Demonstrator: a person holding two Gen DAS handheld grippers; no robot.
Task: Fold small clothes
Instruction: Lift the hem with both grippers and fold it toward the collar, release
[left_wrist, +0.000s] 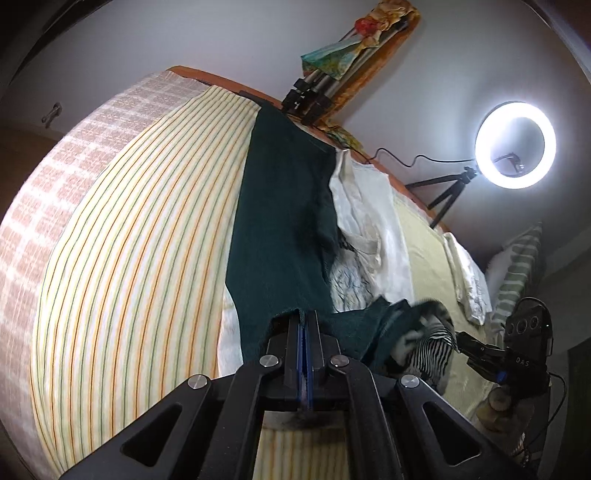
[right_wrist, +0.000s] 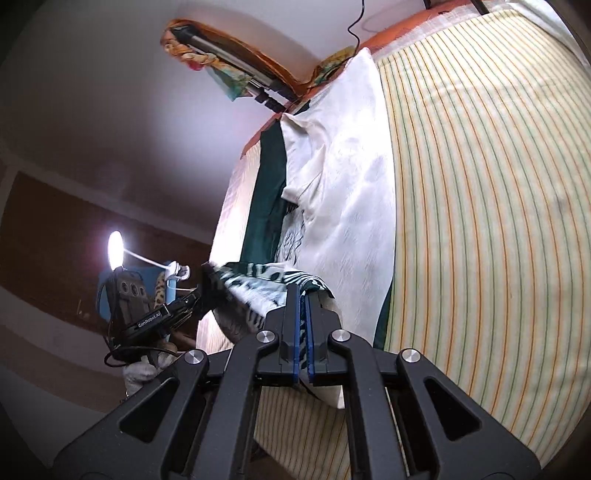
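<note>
Gripping one edge of the green garment, the left claw is clamped shut on it; the right claw is clenched on the striped edge opposite. Cloth stretches ahead across the bed, beside a white shirt. Likely soft, light, limp; hold corners. Readable: "GenRobot.AI", "DAS".

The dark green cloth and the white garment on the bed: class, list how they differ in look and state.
The dark green cloth is plain and deep in colour; the white garment is pale with a dark printed pattern. The green cloth has one end lifted, pinched in the left gripper; the white garment lies crumpled and, in the left wrist view, ungripped. Both stretch lengthwise on the striped bedsheet.
</note>
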